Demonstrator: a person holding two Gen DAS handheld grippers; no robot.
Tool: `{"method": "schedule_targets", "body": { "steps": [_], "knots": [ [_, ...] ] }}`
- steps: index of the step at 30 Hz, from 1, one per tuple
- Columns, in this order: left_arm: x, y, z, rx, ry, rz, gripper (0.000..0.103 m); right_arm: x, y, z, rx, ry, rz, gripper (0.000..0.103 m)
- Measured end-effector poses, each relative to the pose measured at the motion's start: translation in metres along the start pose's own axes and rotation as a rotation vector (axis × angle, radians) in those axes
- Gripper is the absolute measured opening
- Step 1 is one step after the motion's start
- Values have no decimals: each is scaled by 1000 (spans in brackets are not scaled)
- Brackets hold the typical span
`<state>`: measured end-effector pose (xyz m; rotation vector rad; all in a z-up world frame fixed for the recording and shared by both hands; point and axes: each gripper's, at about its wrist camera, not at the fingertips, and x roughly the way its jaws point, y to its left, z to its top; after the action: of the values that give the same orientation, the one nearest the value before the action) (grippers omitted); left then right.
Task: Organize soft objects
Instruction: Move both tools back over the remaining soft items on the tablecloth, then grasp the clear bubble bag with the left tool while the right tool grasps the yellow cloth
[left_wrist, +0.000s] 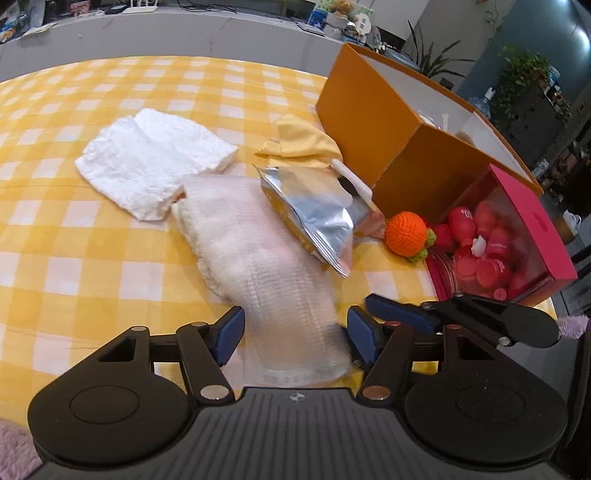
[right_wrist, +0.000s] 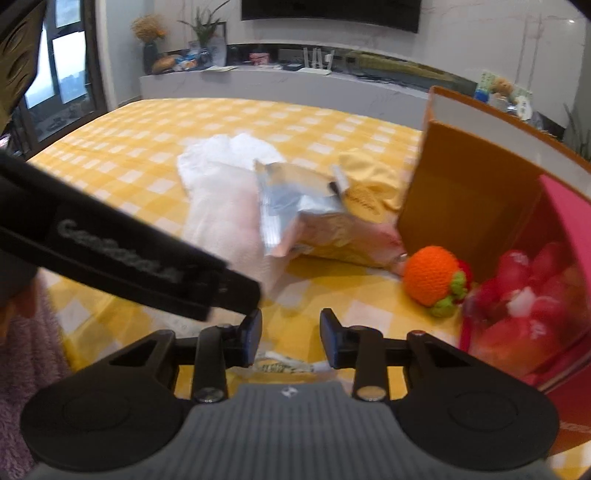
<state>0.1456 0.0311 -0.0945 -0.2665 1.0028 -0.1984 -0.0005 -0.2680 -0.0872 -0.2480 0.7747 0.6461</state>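
A clear plastic pack of white soft material (left_wrist: 258, 254) lies on the yellow checked cloth (left_wrist: 74, 229), its near end between the fingers of my open left gripper (left_wrist: 293, 338). A folded white pad (left_wrist: 151, 162), a yellow cloth (left_wrist: 303, 142), a silver foil bag (left_wrist: 314, 210) and an orange crochet toy (left_wrist: 406, 234) lie beyond. My right gripper (right_wrist: 290, 338) is open and empty, low over the cloth near the pack's end (right_wrist: 280, 365); the toy (right_wrist: 432, 275) and foil bag (right_wrist: 310, 218) are ahead of it.
An open orange box (left_wrist: 373, 122) stands at the right, with a pink box of red caps (left_wrist: 517, 243) in front of it. The left gripper's body (right_wrist: 122, 254) crosses the right wrist view. A grey counter (left_wrist: 184, 37) runs behind the table.
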Motion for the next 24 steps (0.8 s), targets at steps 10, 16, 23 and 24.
{"method": "schedule_targets", "body": {
  "steps": [10, 16, 23, 24],
  "knots": [
    [15, -14, 1, 32, 6, 62, 22, 2, 5, -1, -20, 4, 20, 35],
    [2, -12, -2, 26, -41, 66, 5, -3, 0, -1, 14, -11, 27, 36],
    [-33, -13, -11, 43, -113, 95, 4, -18, -4, -2, 45, -63, 32, 37],
    [-38, -11, -11, 35, -123, 97, 4, -21, -4, -2, 43, -73, 29, 37]
  ]
}}
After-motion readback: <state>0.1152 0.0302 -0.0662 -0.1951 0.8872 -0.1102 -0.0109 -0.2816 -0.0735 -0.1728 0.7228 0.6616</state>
